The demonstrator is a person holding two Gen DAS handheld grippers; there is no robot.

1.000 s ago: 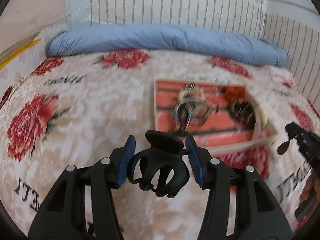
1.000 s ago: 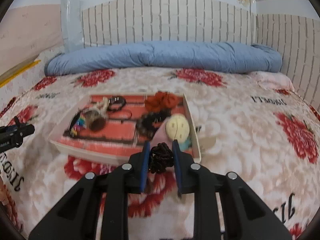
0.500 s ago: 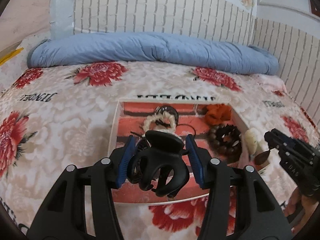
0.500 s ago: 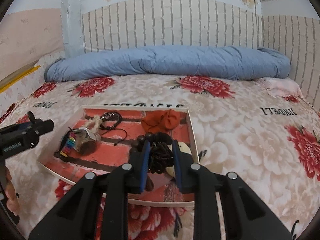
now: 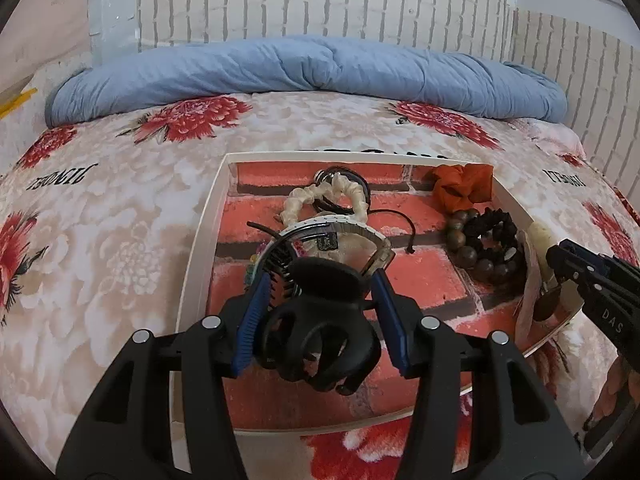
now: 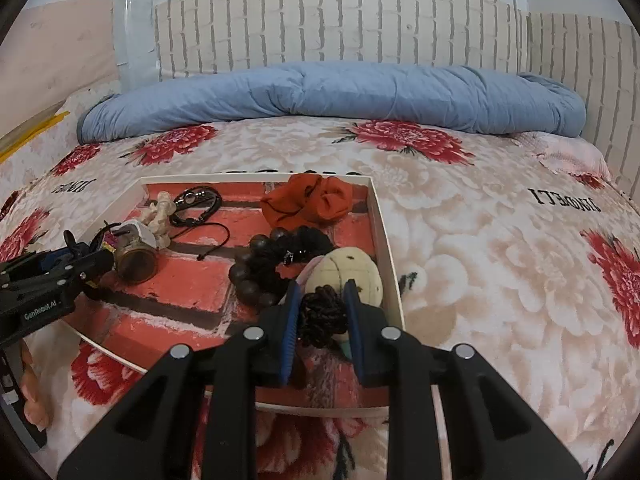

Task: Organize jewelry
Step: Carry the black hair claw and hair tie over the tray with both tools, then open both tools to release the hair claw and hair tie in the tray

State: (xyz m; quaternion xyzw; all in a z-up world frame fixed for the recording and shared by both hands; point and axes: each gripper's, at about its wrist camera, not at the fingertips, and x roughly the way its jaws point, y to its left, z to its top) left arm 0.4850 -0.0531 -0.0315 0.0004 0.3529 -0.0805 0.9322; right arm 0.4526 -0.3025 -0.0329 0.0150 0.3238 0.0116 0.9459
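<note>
A white-rimmed tray (image 5: 200, 248) (image 6: 390, 248) with a red brick-print floor lies on the flowered bedspread. My left gripper (image 5: 318, 316) is shut on a black claw hair clip (image 5: 320, 344), held over the tray's near left part. My right gripper (image 6: 322, 312) is shut on a dark braided hair tie (image 6: 322, 314), above the tray's near right corner. In the tray lie a cream scrunchie (image 5: 320, 196), an orange scrunchie (image 5: 460, 188) (image 6: 308, 200), wooden bead bracelets (image 5: 480, 248) (image 6: 272, 268), headbands (image 5: 320, 236) and a cream round piece (image 6: 352, 272).
A rolled blue quilt (image 5: 304, 68) (image 6: 332, 92) lies along the far side of the bed, against the brick-patterned wall. A hand (image 6: 34, 392) holds the left gripper at the lower left of the right wrist view. Open bedspread (image 6: 500, 280) stretches right of the tray.
Both grippers have come forward and down over the tray, which now looks larger and closer. Each keeps its grip: the claw clip in the left, the braided tie in the right.
</note>
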